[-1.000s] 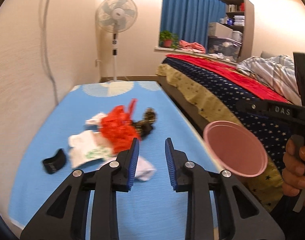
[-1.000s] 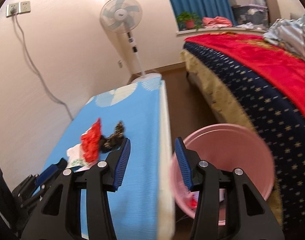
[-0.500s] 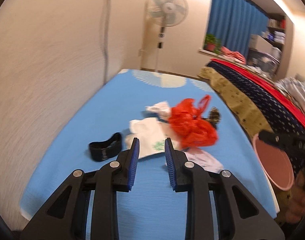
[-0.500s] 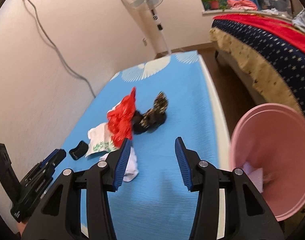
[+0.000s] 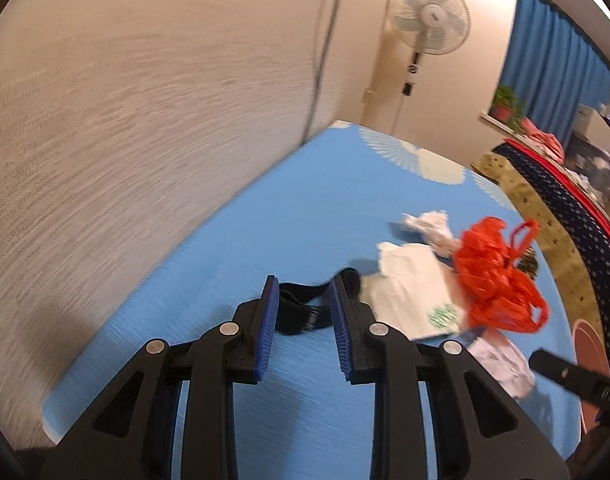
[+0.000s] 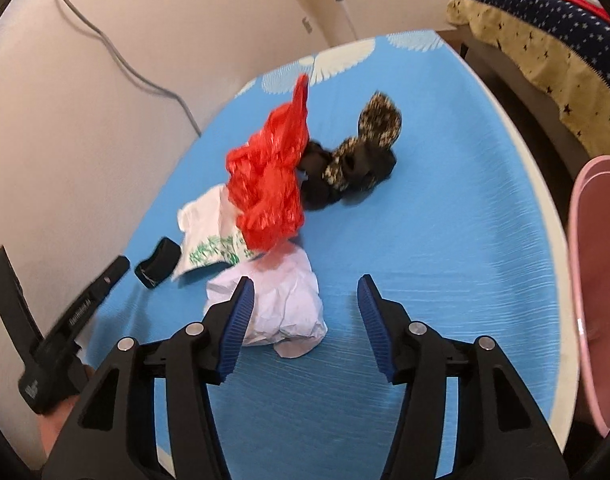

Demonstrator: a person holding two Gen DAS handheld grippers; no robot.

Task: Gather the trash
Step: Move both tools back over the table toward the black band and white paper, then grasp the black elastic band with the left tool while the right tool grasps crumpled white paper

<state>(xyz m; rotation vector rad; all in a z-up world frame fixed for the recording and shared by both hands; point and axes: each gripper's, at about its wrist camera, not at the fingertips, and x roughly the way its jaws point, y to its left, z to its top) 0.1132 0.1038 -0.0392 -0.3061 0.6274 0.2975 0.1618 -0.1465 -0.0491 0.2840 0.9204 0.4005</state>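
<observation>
- The left tool [image 5: 301, 294] is spread apart above the blue cloth-covered surface [image 5: 297, 216], a black fabric band [image 5: 301, 312] lying between and just past its tips.
- The right tool [image 6: 305, 300] is parted wide, empty, with crumpled white paper [image 6: 285, 304] beside its left finger.
- A crinkled red plastic bag [image 6: 269, 184] lies beyond the paper.
- The pink plastic bin [image 6: 597, 280] stands at the surface's right edge.
</observation>
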